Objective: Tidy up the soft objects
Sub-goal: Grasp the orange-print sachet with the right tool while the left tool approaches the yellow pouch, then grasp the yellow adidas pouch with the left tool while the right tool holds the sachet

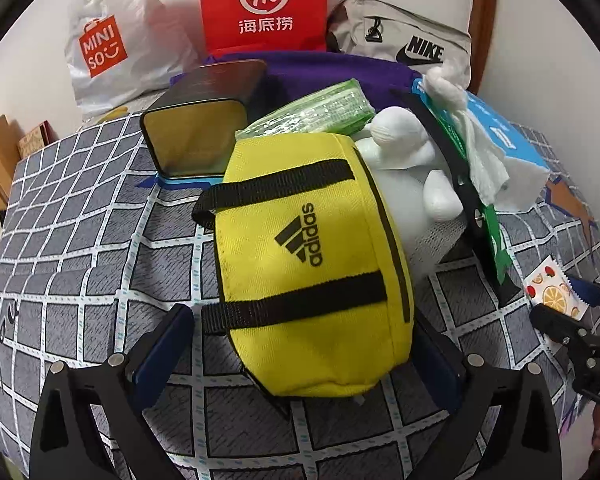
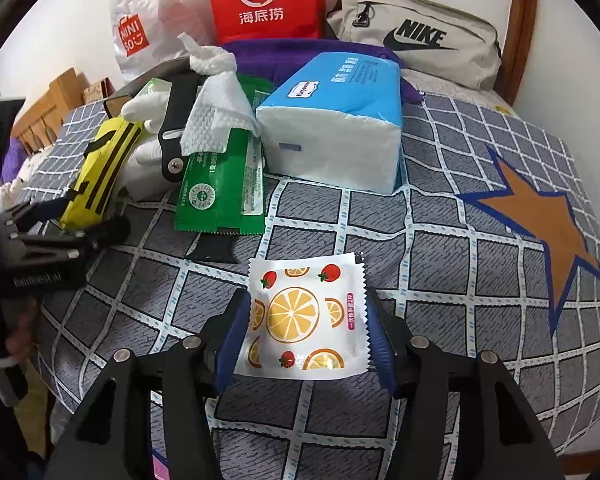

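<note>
Nearest in the right wrist view: the right gripper (image 2: 304, 336), its blue pads on either side of a small square white sachet printed with orange slices and strawberries (image 2: 305, 316). The pads touch the sachet's left and right edges, pinching it; the sachet lies flat on the bed cover, a grey quilted cloth with a white grid and an orange star (image 2: 440, 248).

Nearest in the left wrist view: the left gripper (image 1: 300, 352), spread wide around the near end of a yellow fabric pouch with black straps and a black logo (image 1: 308, 256). The left pad stands clear of the pouch; the right pad is partly hidden behind it, so contact there cannot be told.

Just beyond the pouch: a white plush toy (image 1: 404, 148), a clear-green plastic packet (image 1: 320, 108) and a dark open metal tin (image 1: 200, 136).

Centre of the bed: a flat green foil packet (image 2: 224, 192) with a crumpled white tissue (image 2: 216, 112) on it, just left of a blue-and-white tissue pack (image 2: 332, 132).

Far side, against the wall: a white plastic shopping bag (image 2: 144, 24), a red paper bag (image 2: 264, 0), a beige waist bag (image 2: 416, 36), and purple cloth (image 2: 284, 50) in front of them.
</note>
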{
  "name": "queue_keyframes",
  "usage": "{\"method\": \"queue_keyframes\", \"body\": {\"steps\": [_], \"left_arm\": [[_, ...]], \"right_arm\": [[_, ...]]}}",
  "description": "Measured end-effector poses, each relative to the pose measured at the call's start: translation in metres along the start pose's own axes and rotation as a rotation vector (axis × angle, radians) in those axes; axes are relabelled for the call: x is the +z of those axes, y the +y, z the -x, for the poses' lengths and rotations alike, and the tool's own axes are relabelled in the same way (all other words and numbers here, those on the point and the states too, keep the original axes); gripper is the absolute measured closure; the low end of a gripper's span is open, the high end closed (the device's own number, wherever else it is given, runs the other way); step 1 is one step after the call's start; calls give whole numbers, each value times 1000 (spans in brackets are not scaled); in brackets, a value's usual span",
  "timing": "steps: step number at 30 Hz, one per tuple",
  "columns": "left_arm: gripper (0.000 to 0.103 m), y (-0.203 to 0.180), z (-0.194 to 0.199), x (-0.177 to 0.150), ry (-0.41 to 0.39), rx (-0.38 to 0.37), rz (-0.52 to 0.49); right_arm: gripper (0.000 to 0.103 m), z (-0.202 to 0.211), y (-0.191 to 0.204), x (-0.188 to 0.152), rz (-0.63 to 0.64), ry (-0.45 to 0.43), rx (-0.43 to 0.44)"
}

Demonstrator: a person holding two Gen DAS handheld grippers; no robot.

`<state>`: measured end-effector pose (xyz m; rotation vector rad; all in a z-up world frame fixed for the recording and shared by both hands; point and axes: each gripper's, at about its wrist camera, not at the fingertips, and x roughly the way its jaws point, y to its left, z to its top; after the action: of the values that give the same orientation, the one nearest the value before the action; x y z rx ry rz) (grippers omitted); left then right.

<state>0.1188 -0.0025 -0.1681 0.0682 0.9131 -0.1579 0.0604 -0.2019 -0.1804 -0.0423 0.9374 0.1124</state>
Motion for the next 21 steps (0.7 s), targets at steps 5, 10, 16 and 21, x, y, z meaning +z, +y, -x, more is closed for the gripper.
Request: {"method": "queue_keyframes", "body": {"steps": [5,10,16,21], "left_arm": [[2,2,3,-6,-1,-26,-36],[2,8,7,-9,-14,-52,-23],[2,7,11,-17,-58,-37,-22],[1,7,13,-20,-39,-21,-27]], "right_arm": [[44,0,2,1,5,4,-7],[44,-1,3,3,12,12,-13],[44,-1,1,3,7,9,-10],[43,-1,1,2,5,4,-11]]}}
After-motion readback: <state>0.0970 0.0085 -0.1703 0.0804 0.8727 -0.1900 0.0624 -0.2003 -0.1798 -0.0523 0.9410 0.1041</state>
